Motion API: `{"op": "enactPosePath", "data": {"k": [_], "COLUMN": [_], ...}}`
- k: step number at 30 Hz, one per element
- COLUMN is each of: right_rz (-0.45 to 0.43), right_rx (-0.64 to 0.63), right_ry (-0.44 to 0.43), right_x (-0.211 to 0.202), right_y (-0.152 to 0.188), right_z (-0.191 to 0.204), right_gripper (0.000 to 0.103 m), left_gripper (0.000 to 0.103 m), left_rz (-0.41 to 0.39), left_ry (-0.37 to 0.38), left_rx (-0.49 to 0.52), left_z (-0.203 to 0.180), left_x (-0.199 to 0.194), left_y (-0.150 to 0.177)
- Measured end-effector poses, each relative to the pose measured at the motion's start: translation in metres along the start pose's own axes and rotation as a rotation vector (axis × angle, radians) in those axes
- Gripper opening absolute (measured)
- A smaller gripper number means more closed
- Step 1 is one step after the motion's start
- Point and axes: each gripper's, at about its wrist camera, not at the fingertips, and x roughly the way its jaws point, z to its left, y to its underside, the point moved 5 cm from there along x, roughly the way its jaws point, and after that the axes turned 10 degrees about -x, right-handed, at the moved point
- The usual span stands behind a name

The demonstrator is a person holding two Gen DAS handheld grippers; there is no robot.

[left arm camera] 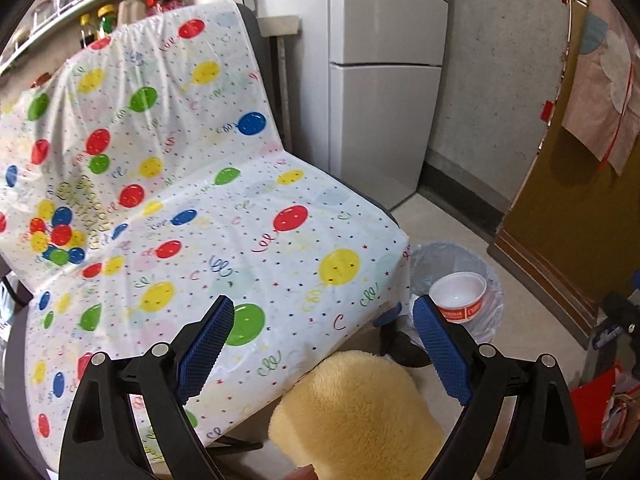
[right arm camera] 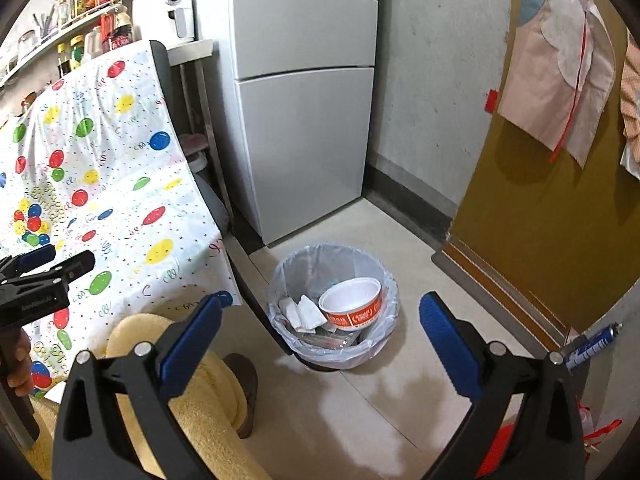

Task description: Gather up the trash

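A trash bin (right arm camera: 280,280) lined with a clear bag stands on the floor by the fridge. Inside lie a white and orange paper bowl (right arm camera: 352,304), white crumpled paper (right arm camera: 304,312) and clear wrappers. The bin (left arm camera: 492,272) and bowl (left arm camera: 460,296) also show in the left wrist view, right of the table. My left gripper (left arm camera: 324,344) is open and empty above the front edge of the balloon-print tablecloth (left arm camera: 200,208). It shows from the side in the right wrist view (right arm camera: 48,264). My right gripper (right arm camera: 320,340) is open and empty, above and in front of the bin.
A white fridge (right arm camera: 304,100) stands behind the bin. A brown door (right arm camera: 552,220) is at the right. A yellow fuzzy cushion (left arm camera: 360,412) lies below the grippers. Shelves with bottles (right arm camera: 80,0) are at the back left. A spray can (right arm camera: 592,348) and red bag (left arm camera: 596,408) lie at the right.
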Motion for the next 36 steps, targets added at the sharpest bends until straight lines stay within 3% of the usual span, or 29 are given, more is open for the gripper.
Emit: {"op": "enactPosePath", "data": {"k": [36], "right_rz": [0.039], "right_rx": [0.016], "right_ry": [-0.014], "right_x": [0.016], "right_y": [0.006], "right_z": [0.003], "right_gripper": [0.097], "left_gripper": [0.09], "left_rz": [-0.011], "left_ry": [-0.021], "left_rx": [-0.001], "left_z": [0.001], "left_x": [-0.009], "left_y": [0.0]}}
